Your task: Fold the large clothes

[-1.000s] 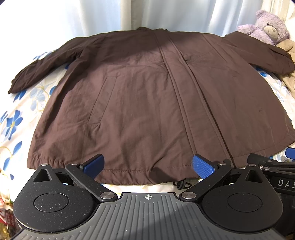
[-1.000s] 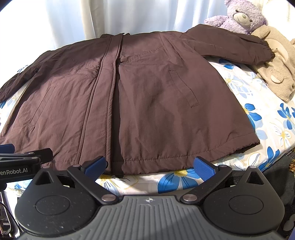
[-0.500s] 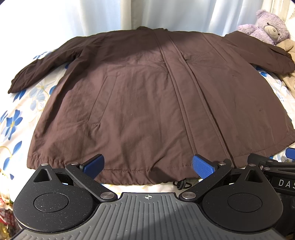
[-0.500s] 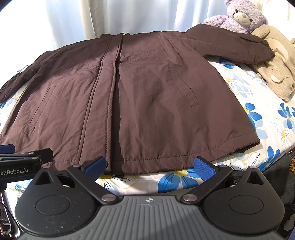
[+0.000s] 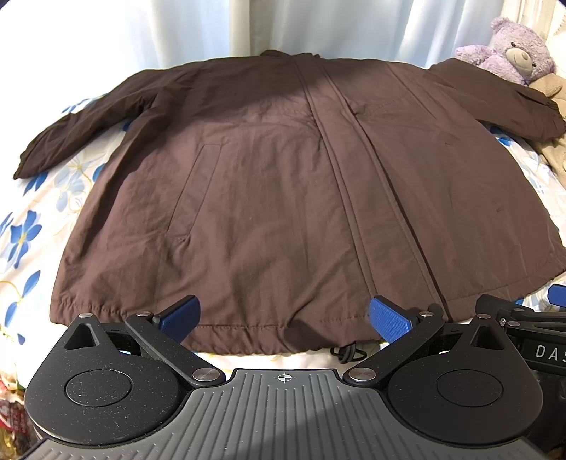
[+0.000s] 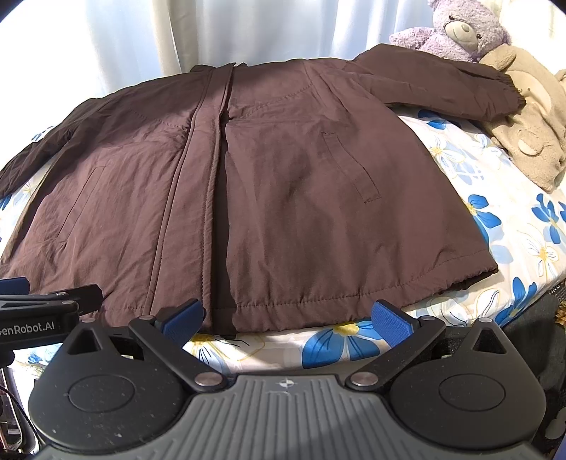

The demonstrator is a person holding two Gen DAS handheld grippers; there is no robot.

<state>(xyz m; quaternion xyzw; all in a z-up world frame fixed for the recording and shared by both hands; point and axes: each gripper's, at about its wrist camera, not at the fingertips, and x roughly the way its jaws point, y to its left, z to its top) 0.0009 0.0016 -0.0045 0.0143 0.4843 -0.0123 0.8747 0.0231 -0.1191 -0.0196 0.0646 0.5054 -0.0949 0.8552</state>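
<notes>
1. Jacket point(image 5: 269, 198): a dark brown jacket lies spread flat, front side up, on a bed with a flower-print sheet point(image 6: 495, 226). The closed front strip runs from the collar at the far edge to the hem at the near edge.
2. Sleeves: both extend outward. One sleeve point(image 5: 81, 131) angles toward the left side of the bed; the other sleeve point(image 6: 442, 85) reaches toward the soft toys at the right.
3. Left gripper point(image 5: 283, 318): wide open, with nothing held. Its blue fingertips point(image 5: 178, 316) sit over the near hem, left of the front strip. Contact with the fabric cannot be determined.
4. Right gripper point(image 6: 286, 318): wide open, with nothing held. It is positioned at the near hem, right of the front strip, with bare sheet visible between the fingers.
5. The two grippers are side by side; part of each appears at the edge of the other's view.
6. Surroundings: a purple teddy bear point(image 6: 456, 28) and a beige plush toy point(image 6: 530, 124) lie at the far right corner. A pale curtain point(image 5: 318, 24) hangs behind the bed.
</notes>
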